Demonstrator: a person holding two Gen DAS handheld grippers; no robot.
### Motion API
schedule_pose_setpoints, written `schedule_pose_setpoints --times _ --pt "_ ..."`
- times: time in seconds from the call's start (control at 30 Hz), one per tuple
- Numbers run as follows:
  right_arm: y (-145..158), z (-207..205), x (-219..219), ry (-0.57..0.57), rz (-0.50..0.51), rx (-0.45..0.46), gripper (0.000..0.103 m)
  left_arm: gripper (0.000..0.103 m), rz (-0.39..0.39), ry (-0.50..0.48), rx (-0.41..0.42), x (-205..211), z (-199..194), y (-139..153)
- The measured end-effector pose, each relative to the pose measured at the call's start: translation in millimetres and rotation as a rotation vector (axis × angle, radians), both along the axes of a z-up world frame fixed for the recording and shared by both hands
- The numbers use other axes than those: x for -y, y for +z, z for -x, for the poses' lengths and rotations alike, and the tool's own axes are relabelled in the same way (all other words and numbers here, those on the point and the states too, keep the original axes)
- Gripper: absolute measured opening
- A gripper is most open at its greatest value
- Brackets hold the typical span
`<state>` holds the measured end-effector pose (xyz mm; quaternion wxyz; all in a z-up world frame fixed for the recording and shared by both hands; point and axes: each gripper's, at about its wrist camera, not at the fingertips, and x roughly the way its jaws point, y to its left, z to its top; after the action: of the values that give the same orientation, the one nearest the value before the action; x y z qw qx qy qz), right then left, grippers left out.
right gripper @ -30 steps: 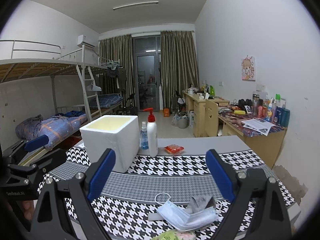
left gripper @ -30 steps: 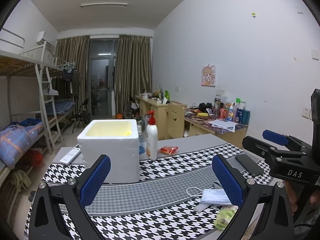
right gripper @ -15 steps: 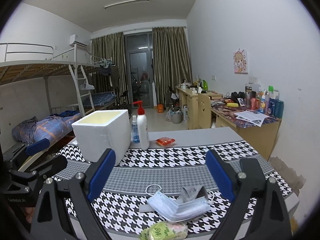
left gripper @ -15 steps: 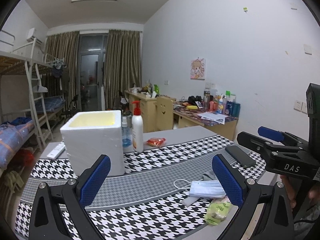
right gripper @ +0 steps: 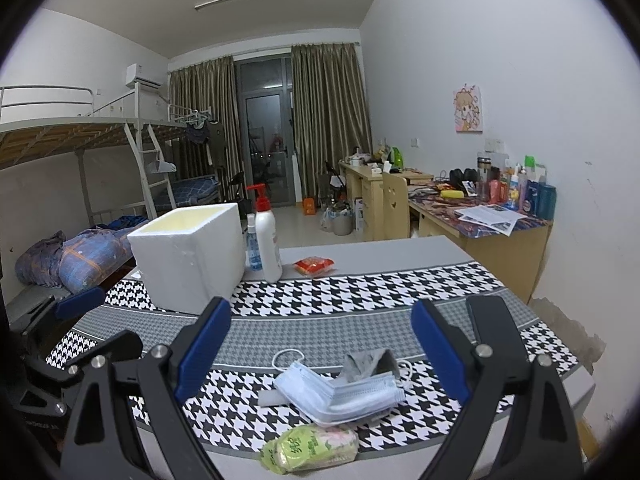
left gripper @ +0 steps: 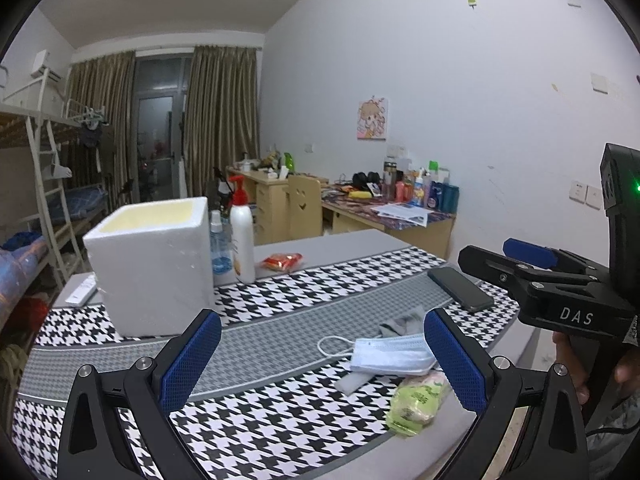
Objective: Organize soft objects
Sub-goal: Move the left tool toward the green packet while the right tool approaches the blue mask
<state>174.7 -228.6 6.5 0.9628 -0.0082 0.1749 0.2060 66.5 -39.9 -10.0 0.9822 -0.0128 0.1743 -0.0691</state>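
A light blue face mask (left gripper: pixel 390 354) (right gripper: pixel 340 394) lies on the houndstooth cloth over a grey sock (left gripper: pixel 402 322) (right gripper: pixel 370 362). A green tissue pack (left gripper: pixel 416 402) (right gripper: pixel 310 446) lies at the table's near edge. A white foam box (left gripper: pixel 150 262) (right gripper: pixel 190 254) stands open at the back left. My left gripper (left gripper: pixel 316 354) is open and empty, above the cloth left of the mask. My right gripper (right gripper: pixel 322 348) is open and empty, above the mask; it also shows in the left wrist view (left gripper: pixel 532 264).
A white pump bottle (left gripper: pixel 243 236) (right gripper: pixel 267 240) and a small blue spray bottle (left gripper: pixel 220 246) stand right of the box. A red snack packet (left gripper: pixel 282 261) (right gripper: pixel 314 266) lies behind. A black phone (left gripper: pixel 460 288) (right gripper: pixel 494 322) lies at the right. A remote (left gripper: pixel 80 294) lies left of the box.
Both grippers have drawn back and tilted down, so the mask, sock and tissue pack sit higher and fuller in view. Both stay open.
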Motion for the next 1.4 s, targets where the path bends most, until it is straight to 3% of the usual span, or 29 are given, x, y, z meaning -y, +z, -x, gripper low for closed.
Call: schedule_pose_setpoints --times 0.7,1.27,1.4 --pt "-25 -6 11 -0.028 0.033 -0.071 0.094 0.102 -0.018 -0.07 -0.103 24 -15 -38" --pt "-43 -20 27 -0.059 0.021 -0.14 0.094 0.102 -0.044 -0.17 -0.22 51 -33 -69" --pt "-47 -23 31 -0.062 0.013 -0.161 0.094 0.102 -0.02 -0.204 -0.27 57 -41 -77"
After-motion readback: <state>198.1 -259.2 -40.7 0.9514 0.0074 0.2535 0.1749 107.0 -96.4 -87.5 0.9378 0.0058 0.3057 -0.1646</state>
